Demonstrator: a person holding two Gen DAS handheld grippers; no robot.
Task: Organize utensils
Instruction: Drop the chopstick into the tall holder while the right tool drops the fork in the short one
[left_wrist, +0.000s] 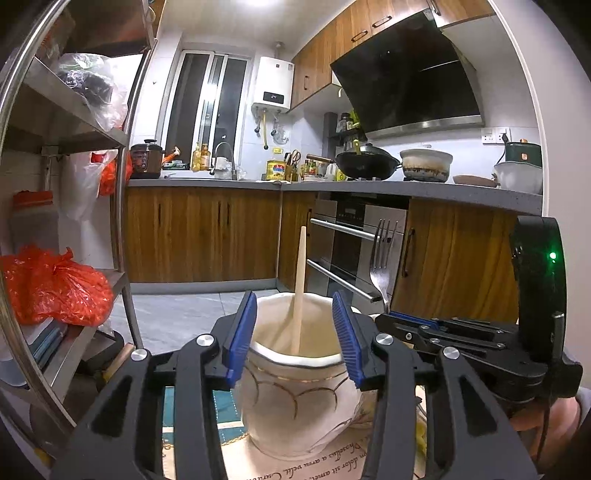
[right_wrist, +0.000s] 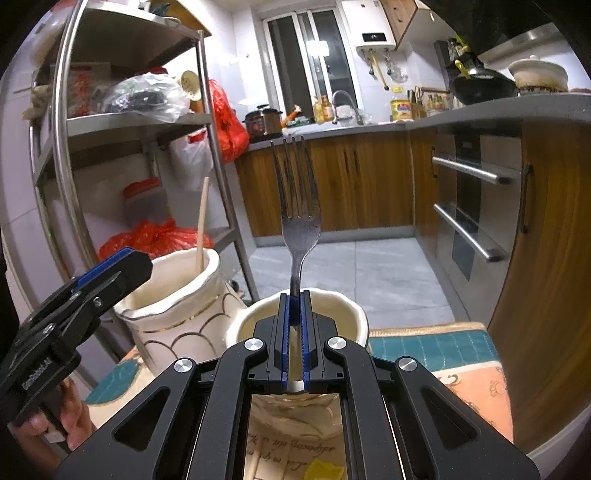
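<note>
The right gripper (right_wrist: 294, 332) had its jaws clamped on the handle of a fork (right_wrist: 299, 221), tines up at frame centre, above a cream cup (right_wrist: 354, 317). The left gripper (left_wrist: 293, 336) stood wide open, its jaws flanking a cream vase (left_wrist: 295, 406), lower centre, holding a wooden stick (left_wrist: 300, 288).

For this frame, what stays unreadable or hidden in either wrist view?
- Fork handle end: right wrist view, buried between the right gripper pads.
- Second jar interior: right wrist view, blocked by that gripper.
- Wooden stick lower end: left wrist view, sunk inside the scalloped jar.
- Whether the left gripper pads touch that jar: unclear.
- Mat lettering: cut off, distorted.
</note>
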